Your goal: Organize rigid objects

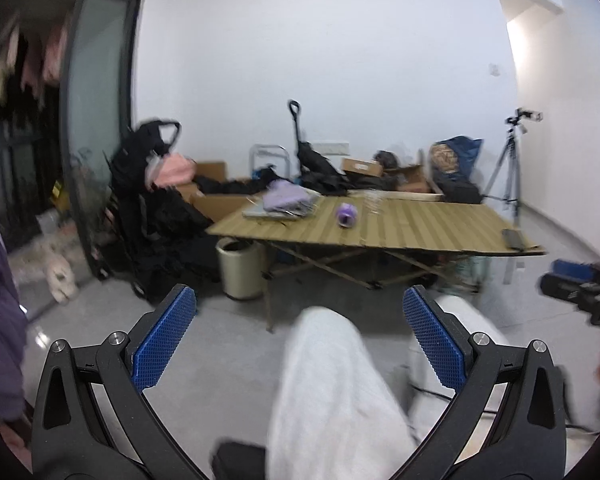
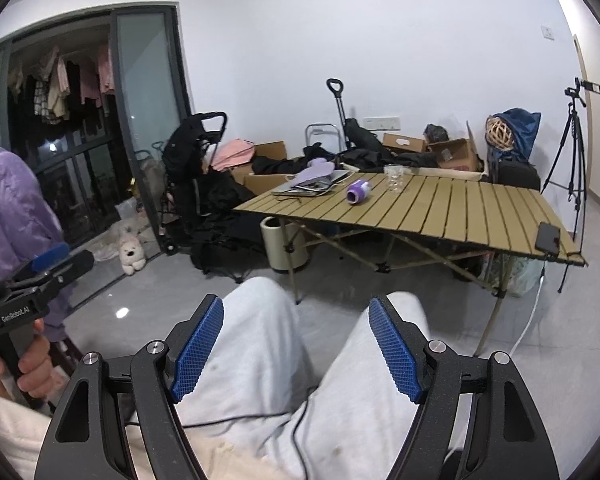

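Observation:
A purple cup [image 2: 358,191] lies on its side on the slatted folding table [image 2: 440,208], beside a clear glass [image 2: 394,178]. A black phone [image 2: 548,237] lies at the table's near right corner. The cup [image 1: 347,215], the table [image 1: 400,226] and the phone [image 1: 513,239] also show, blurred, in the left wrist view. My left gripper [image 1: 298,304] is open and empty, held over the person's knees, far from the table. My right gripper [image 2: 296,312] is open and empty, also over the knees. The left gripper shows at the left edge of the right wrist view [image 2: 56,264].
A laptop with purple cloth [image 2: 314,182] lies on the table's far left. A cream bin [image 2: 284,246] stands under it. A black stroller [image 2: 196,160], cardboard boxes [image 2: 452,152], a tripod [image 2: 572,152] and a plush toy [image 2: 131,254] stand around. A cable crosses the lap.

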Motion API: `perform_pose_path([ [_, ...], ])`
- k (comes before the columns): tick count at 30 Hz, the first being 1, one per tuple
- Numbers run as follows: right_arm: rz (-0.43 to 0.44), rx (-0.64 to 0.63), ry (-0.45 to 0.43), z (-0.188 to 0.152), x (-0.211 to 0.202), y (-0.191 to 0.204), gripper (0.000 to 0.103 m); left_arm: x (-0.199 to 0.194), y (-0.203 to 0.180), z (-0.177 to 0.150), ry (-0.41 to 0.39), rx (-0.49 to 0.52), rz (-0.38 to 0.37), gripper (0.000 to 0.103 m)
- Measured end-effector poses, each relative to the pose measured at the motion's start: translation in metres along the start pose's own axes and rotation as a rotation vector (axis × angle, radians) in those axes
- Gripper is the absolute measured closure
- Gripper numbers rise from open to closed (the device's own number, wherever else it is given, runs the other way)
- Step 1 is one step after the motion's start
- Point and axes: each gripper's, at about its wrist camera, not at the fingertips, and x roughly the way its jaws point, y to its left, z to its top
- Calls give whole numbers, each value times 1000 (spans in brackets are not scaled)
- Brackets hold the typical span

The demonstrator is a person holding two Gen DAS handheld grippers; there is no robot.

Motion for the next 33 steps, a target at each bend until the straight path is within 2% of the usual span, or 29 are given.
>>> perform_pose_path([
  [3,-8,-2,22,9,26,-13,23,38,-1,4,29,30,3,0],
  [6,-7,-1,50,23,59,-27,23,77,1,13,84,5,-19,0],
  [11,-14,-5,85,45,113,-48,23,130,-7,28,101,-10,-14,0],
  [21,-37,22,147,98,204,-93,23,247,-29,62,182,-19,-59,0],
  [27,-20,57,193,124,283,-118,22,329,-33,63,255,-39,-65,0],
  [30,-49,73,203,139,331,-131,14,379,-32,67,289,-63,-60,0],
  [33,-48,110,220,153,380,-142,14,421,-32,71,317,-84,-70,0],
])
